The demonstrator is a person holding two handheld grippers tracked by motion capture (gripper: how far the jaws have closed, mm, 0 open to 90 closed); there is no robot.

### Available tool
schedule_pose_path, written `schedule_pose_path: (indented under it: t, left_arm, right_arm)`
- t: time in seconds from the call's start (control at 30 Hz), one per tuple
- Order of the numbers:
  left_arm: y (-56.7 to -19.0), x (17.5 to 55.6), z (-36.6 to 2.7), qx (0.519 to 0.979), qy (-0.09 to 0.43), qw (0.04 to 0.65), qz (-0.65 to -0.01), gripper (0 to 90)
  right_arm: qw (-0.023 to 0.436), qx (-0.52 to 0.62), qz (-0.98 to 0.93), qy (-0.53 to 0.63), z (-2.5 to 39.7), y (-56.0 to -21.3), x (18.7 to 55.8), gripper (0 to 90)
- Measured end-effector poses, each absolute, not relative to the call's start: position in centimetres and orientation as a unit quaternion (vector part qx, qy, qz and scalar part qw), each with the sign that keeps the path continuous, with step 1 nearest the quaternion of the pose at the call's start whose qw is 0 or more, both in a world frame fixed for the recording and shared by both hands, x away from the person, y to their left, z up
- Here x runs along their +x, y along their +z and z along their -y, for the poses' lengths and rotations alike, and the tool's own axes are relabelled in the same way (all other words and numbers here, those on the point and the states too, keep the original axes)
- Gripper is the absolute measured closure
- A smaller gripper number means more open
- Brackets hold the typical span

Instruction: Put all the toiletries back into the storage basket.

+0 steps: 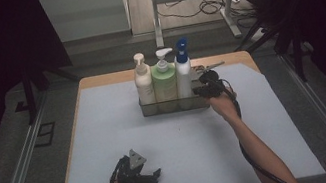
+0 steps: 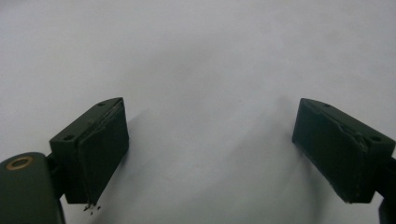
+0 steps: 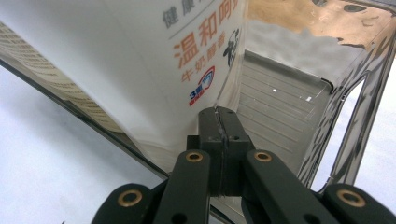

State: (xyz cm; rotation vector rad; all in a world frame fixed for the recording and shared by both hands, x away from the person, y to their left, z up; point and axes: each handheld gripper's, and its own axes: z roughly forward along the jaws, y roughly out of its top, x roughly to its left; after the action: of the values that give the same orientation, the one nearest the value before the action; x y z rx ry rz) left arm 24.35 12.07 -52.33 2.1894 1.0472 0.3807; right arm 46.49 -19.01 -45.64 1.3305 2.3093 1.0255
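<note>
The white bottle (image 1: pixel 183 75) with the blue pump top stands upright at the right end of a metal caddy (image 1: pixel 174 104), a low rectangular basket with shiny wire-framed walls and a ribbed floor. In the right gripper view its smooth white plastic wall (image 3: pixel 140 70) fills the left half, printed with orange and blue characters, and the caddy's polished rim (image 3: pixel 359 107) bends round at the right. Beside this bottle in the caddy stand a pale green pump bottle (image 1: pixel 165 82) in the middle and a cream pump bottle (image 1: pixel 143 80) at the left, all three close together in a row. The right tool (image 1: pixel 208 88) sits at the caddy's right end, just beside the white bottle; its two black jaws are pressed together with nothing between them (image 3: pixel 219 135). The left tool (image 1: pixel 151 176) rests low over the near part of the table (image 1: pixel 262 145), well apart from the caddy, its matte black padded jaws spread wide (image 2: pixel 210 140). The table is covered by a smooth pale sheet with a wooden edge showing at the far side
</note>
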Motion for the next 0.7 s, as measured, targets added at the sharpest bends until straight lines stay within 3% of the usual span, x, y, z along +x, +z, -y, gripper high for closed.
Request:
schedule_pose_path:
  t: [0.7]
  left_arm:
    - [-52.34,24.34,-12.07,0.839,0.146,0.336,-0.402,10.5]
  right_arm:
    - [0.167,0.451,-0.801,0.357,19.80,-44.87,45.76,72.6]
